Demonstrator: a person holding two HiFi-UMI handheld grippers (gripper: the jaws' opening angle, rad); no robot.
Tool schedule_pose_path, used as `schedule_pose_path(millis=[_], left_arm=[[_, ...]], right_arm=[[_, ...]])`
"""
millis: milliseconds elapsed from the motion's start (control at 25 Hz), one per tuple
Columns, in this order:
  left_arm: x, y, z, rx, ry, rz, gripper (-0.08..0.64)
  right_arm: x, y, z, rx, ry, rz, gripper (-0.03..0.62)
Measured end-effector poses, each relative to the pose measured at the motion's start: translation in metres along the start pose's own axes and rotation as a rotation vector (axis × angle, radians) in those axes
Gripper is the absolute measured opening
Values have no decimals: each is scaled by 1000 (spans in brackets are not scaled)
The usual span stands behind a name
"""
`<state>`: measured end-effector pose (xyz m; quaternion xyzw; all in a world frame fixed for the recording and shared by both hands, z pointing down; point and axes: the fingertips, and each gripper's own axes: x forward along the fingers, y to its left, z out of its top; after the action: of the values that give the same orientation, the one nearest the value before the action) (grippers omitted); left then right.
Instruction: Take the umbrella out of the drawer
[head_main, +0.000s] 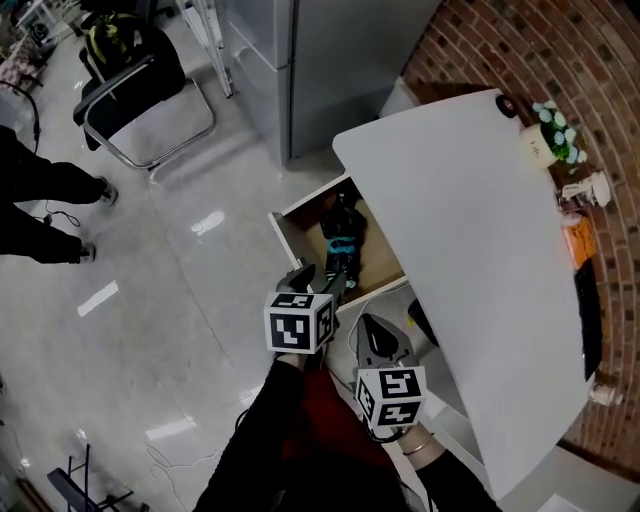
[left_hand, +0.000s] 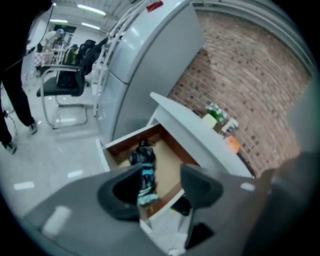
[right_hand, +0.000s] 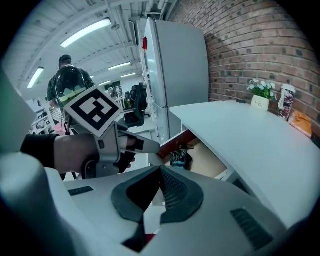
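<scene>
We see a pale glossy floor (head_main: 180, 280) that fills the left half of the scene. To its right a long white table top (head_main: 470, 250) stands along a red brick wall (head_main: 600, 70). Behind the far end of the table rises a tall grey refrigerator (head_main: 330, 60). Further left on the floor is a black chair (head_main: 140, 100) with a metal frame, and at the left edge we see the dark legs and shoes of a person (head_main: 45, 205). From under the left edge of the table top a drawer (head_main: 292, 228), brown inside with a white rim, is pulled out and stands open. The umbrella (head_main: 344, 238) lies inside this drawer, folded, black with a turquoise band, stretched from the far side towards the near side. The left gripper (head_main: 318, 280) hangs over the near end of the drawer, its jaws released and well apart. In the left gripper view the near end of the umbrella shows in the gap between them, but the pads do not press on it, and we cannot tell whether a tip touches it. The right gripper (head_main: 372, 325) is just to the right and nearer to us, with its jaws clenched tip to tip and nothing between them. On the far right of the table top stands a small pot of white flowers (head_main: 553, 135), and nearer along the wall lies an orange thing (head_main: 578, 240).
</scene>
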<state>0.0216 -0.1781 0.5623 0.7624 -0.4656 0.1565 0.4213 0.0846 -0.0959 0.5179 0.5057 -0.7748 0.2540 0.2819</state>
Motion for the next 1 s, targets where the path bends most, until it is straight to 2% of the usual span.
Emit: schedule_pose_path(millis=[200, 560, 1000], left_arm=[[35, 9, 4, -26, 27, 17, 258], [88, 20, -5, -15, 103, 11, 270], [143, 40, -14, -97, 194, 20, 291]], right_arm=[[17, -11, -11, 2, 47, -4, -2], [52, -16, -22, 0, 118, -29, -2], [94, -30, -39, 45, 263, -89, -2]])
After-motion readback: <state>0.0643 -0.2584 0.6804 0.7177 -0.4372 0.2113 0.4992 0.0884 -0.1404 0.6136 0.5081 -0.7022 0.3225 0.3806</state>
